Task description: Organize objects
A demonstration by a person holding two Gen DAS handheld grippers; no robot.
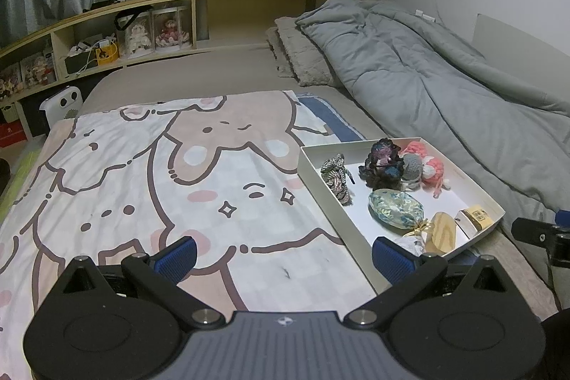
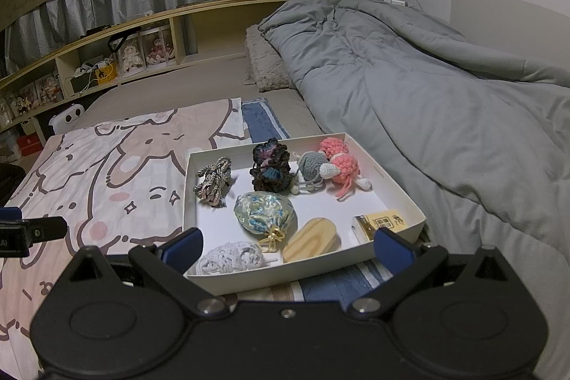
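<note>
A white tray [image 2: 399,187] lies on the bed and holds several small items: a twisted cord bundle [image 2: 213,182], a dark crochet piece [image 2: 270,170], a grey crochet ball [image 2: 311,166], pink crochet balls [image 2: 342,162], a floral drawstring pouch [image 2: 265,212], a wooden oval [image 2: 311,239], a pale crochet piece [image 2: 231,259] and a yellow box [image 2: 383,223]. My right gripper [image 2: 286,246] is open and empty, hovering over the tray's near edge. My left gripper [image 1: 285,255] is open and empty above the cartoon blanket [image 1: 142,173], left of the tray [image 1: 313,177].
A rumpled grey duvet [image 2: 427,95] fills the right side of the bed, with a fuzzy pillow [image 2: 263,66] beyond it. A wooden shelf [image 1: 142,34] with dolls and boxes runs behind the bed. A blue striped cloth [image 2: 263,120] lies under the blanket and tray.
</note>
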